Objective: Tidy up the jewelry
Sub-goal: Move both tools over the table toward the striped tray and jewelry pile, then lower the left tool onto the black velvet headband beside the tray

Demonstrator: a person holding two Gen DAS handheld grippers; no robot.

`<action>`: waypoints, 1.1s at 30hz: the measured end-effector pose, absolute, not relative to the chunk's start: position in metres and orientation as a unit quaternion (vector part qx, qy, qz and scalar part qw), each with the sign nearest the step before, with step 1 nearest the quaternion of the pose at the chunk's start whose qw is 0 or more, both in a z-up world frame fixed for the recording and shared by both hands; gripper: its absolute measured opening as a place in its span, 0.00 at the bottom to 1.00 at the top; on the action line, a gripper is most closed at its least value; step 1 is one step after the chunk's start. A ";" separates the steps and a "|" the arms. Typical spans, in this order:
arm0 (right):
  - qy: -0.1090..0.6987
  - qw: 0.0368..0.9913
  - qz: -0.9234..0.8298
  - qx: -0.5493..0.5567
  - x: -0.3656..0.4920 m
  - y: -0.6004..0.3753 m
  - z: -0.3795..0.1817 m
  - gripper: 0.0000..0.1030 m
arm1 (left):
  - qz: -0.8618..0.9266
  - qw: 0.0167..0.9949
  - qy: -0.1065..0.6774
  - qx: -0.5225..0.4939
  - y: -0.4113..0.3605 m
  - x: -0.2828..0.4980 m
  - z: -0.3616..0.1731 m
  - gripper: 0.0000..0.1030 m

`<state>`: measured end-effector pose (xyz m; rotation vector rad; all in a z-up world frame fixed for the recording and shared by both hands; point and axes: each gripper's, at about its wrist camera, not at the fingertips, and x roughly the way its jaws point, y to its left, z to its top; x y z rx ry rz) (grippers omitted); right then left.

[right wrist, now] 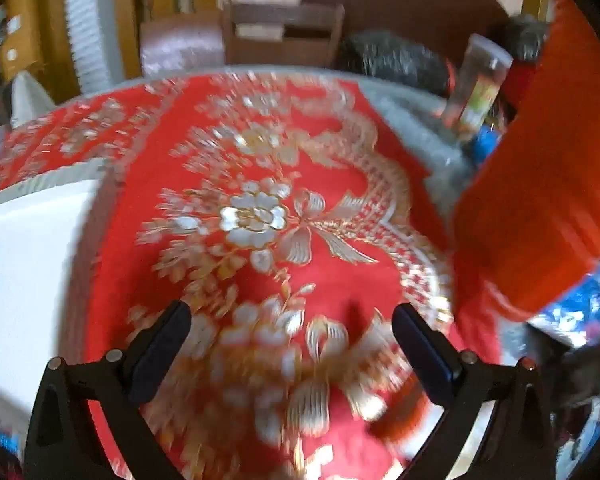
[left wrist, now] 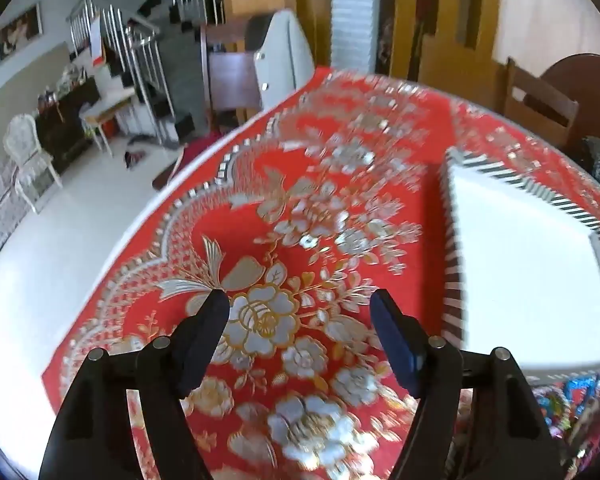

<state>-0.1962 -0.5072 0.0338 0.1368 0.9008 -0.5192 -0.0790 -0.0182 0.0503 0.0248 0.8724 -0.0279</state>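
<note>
A white box with a black-and-white striped rim point(left wrist: 528, 264) lies on the red cloth with silver and gold flowers point(left wrist: 300, 184); its inside looks bare white. The same box point(right wrist: 24, 256) fills the left edge of the right wrist view. My left gripper point(left wrist: 299, 300) hovers open over the cloth, left of the box, nothing between its fingers. My right gripper point(right wrist: 292, 312) is open over the flower pattern, right of the box, also holding nothing. No jewelry shows in either view. Both pictures are blurred.
An orange-red box point(right wrist: 548, 184) stands at the right, with a clear plastic tumbler point(right wrist: 480, 80) behind it. Wooden chairs point(right wrist: 284, 32) stand at the table's far side. Colourful items point(left wrist: 568, 396) lie by the box's near corner. The table's left edge drops to a white floor point(left wrist: 60, 240).
</note>
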 end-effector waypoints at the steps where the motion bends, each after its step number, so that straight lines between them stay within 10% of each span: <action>1: 0.422 0.871 -0.244 0.059 -0.205 -0.497 0.045 0.99 | -0.021 0.910 0.415 0.006 -0.020 -0.088 0.059 0.62; 33: 0.386 0.913 -0.123 0.049 -0.268 -0.335 0.082 0.99 | -0.102 0.906 0.409 0.034 -0.098 -0.177 0.087 0.62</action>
